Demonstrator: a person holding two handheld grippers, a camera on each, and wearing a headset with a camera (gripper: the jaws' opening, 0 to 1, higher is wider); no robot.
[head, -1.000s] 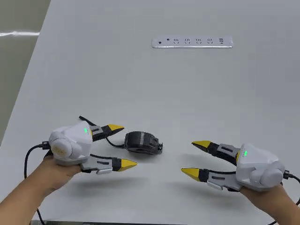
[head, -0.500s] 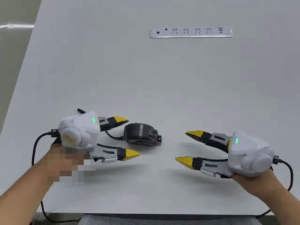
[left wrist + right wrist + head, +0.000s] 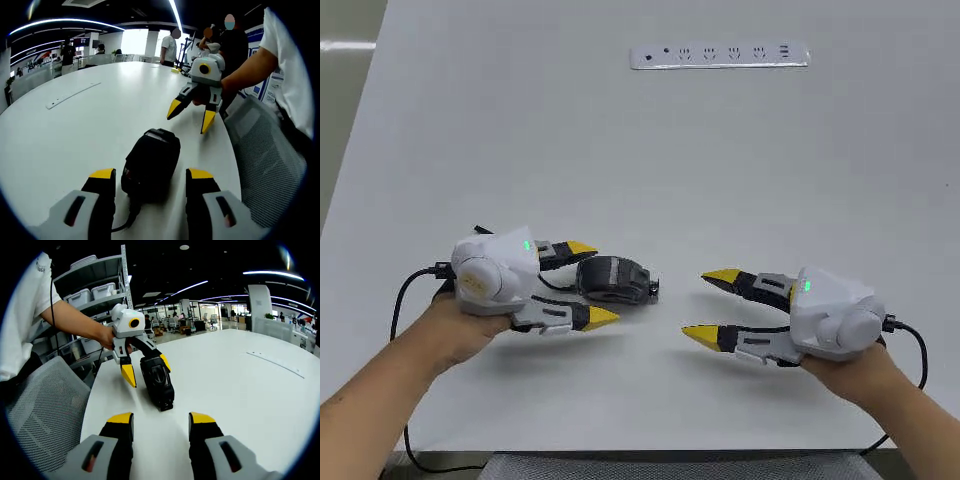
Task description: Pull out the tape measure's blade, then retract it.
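A black tape measure [image 3: 615, 279] lies on the white table [image 3: 650, 160], its blade end facing right and its blade in. My left gripper [image 3: 590, 283] is open, and the case's left part sits between its yellow tips without a grip. In the left gripper view the tape measure [image 3: 152, 162] lies just beyond the open left gripper [image 3: 152, 174], with my right gripper [image 3: 190, 114] further off. My right gripper [image 3: 712, 305] is open, a short way right of the case. From the right gripper view the tape measure [image 3: 158, 380] is ahead of the open right gripper [image 3: 160, 418], with the left gripper [image 3: 145, 372] around it.
A white power strip [image 3: 719, 56] lies flat at the far side of the table. A thin black cord [image 3: 552, 284] trails from the tape measure's left side. A mesh chair back [image 3: 270, 160] stands by the table's near edge. People stand in the office beyond.
My left gripper has moved right, so its tips now flank the tape measure. The right gripper has drifted left toward the case. The tape measure has stayed put.
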